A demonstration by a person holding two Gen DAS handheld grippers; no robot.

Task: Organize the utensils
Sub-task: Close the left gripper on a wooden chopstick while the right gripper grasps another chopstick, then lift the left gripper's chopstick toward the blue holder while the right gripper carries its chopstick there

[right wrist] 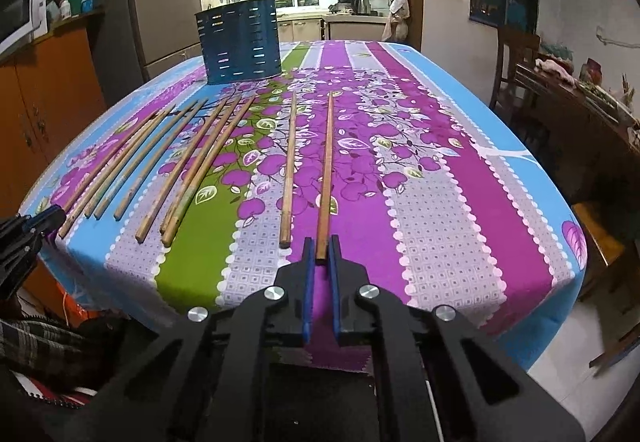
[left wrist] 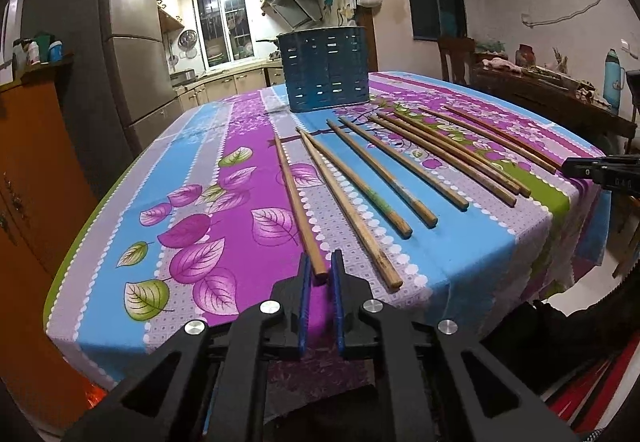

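My left gripper (left wrist: 321,267) brackets the leftmost chopstick's (left wrist: 298,206) near end; grip uncertain. My right gripper (right wrist: 322,248) pinches the rightmost chopstick (right wrist: 327,166). Blue slotted holder (left wrist: 326,68) upper centre, contents not visible.

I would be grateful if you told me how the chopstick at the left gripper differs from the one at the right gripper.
The leftmost chopstick is pale tan, while the rightmost chopstick is a redder brown. The leftmost chopstick's near end sits just ahead of the left gripper, whose jaws stand apart around it; the rightmost chopstick's end lies between the jaws of the right gripper, which look nearly closed on it. Both lie flat on the tablecloth, pointing toward the blue holder.
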